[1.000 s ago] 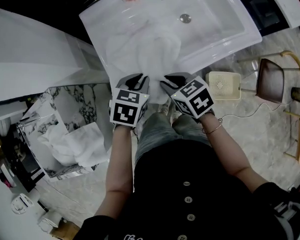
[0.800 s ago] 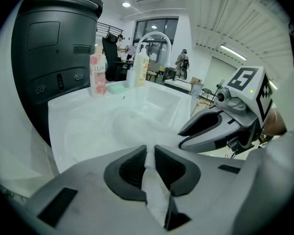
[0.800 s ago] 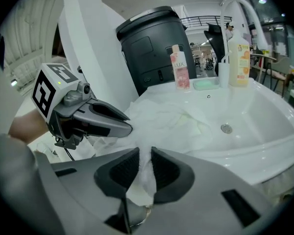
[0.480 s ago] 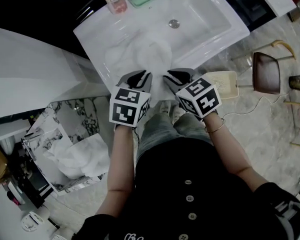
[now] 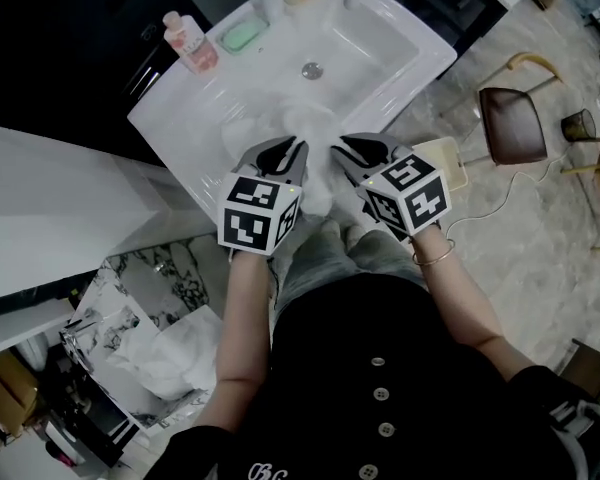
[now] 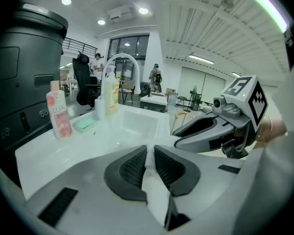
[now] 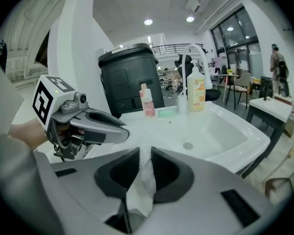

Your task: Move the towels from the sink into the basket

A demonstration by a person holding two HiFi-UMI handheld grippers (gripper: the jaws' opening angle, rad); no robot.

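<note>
Below and to the left of the sink, the marbled basket already held a crumpled towel. On the sink's back-left ledge stood a pink bottle printed "LUX", the only writing that could be read. The label on the yellow bottle beside it was too small to make out. Over the sink's near rim, the left claw was clamped on a fold of the lifted towel. Just to its right, the right claw was pinched shut on another fold of the same cloth. That towel looked soft, limp and light, though heavier if damp. It seemed likely to sag and trail between the two holds, so bunched edges taken well apart seemed the surest places to grip.
</note>
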